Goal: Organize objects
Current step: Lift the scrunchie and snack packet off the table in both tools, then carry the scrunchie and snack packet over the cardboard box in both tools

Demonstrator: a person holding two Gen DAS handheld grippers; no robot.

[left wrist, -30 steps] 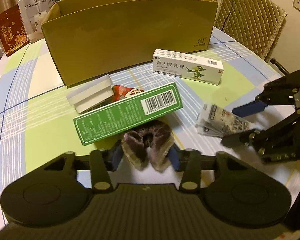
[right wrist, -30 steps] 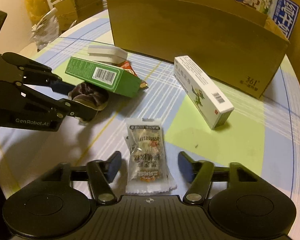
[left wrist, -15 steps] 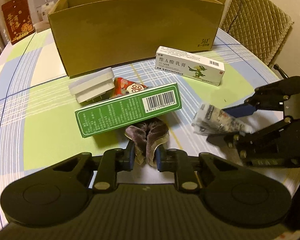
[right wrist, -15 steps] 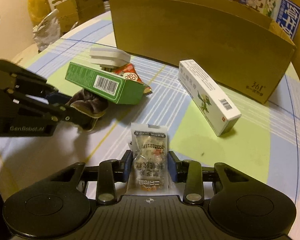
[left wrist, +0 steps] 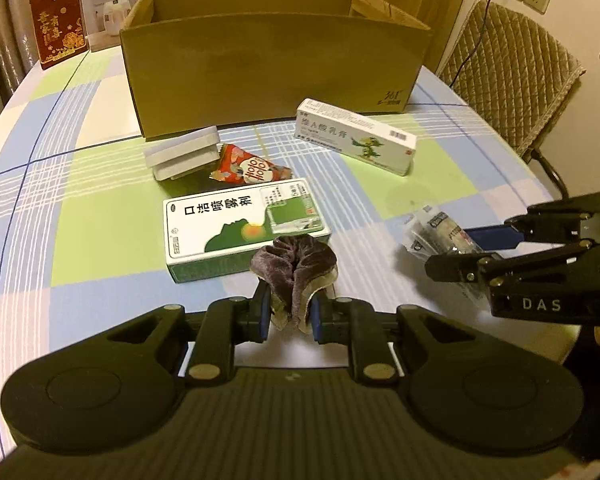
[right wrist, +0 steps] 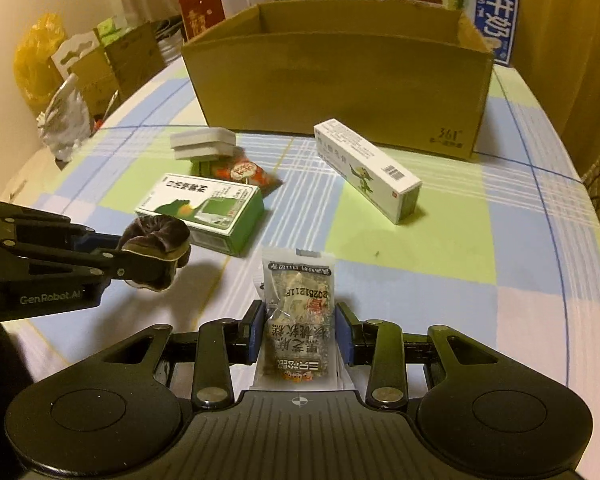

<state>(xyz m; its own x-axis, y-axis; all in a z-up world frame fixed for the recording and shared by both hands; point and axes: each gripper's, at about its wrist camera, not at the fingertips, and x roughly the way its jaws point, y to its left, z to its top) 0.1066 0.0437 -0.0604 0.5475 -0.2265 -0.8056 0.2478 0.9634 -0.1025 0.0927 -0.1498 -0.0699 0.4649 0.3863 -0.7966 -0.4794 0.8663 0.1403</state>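
Two grippers are each carrying something above the checked surface (left wrist: 80, 240). The left gripper (left wrist: 288, 314) is squeezing a purple velvet scrunchie (left wrist: 294, 266), its jaws pressed tight on the fabric. The right gripper (right wrist: 298, 330) is clamping a clear snack packet (right wrist: 298, 312) between its jaws, which have closed onto it within the last second. Just ahead of the left jaws, a green and white spray box (left wrist: 240, 222) is lying flat; beyond it are sitting a red candy wrapper (left wrist: 248, 166) and a white case (left wrist: 182, 152). Ahead of the right jaws, a white ointment box (right wrist: 366, 170) is lying near the open cardboard box (right wrist: 340, 92).
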